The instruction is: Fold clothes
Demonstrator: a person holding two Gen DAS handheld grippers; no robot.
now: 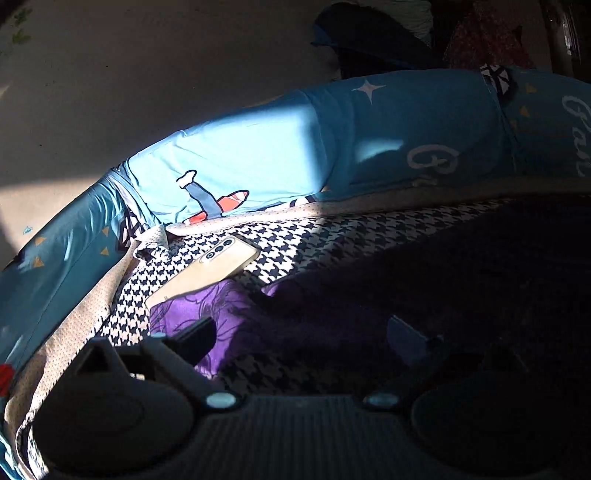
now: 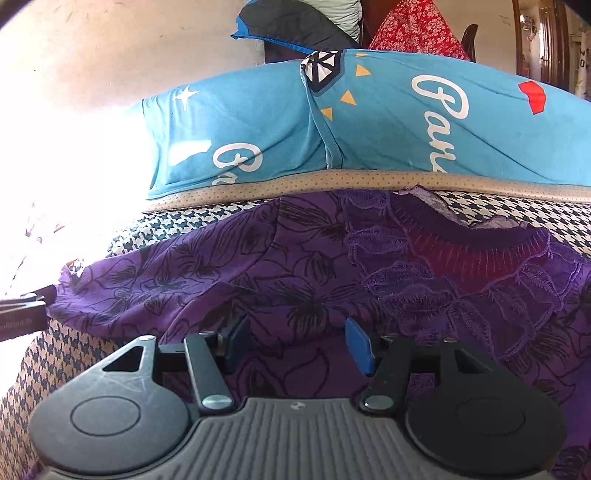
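Observation:
A purple garment with black flower outlines and a lace neckline lies spread on a black-and-white houndstooth bedcover. My right gripper is open, low over the garment's near part, its fingers apart with cloth between and under them. In the left wrist view the garment's edge lies in shadow. My left gripper is open, just above that edge. In the right wrist view the left gripper's tip shows at the garment's left corner.
A phone lies camera side up on the houndstooth cover, just beyond the garment's edge. Blue printed pillows line the far side against a pale wall. Dark and red cloth is piled behind them.

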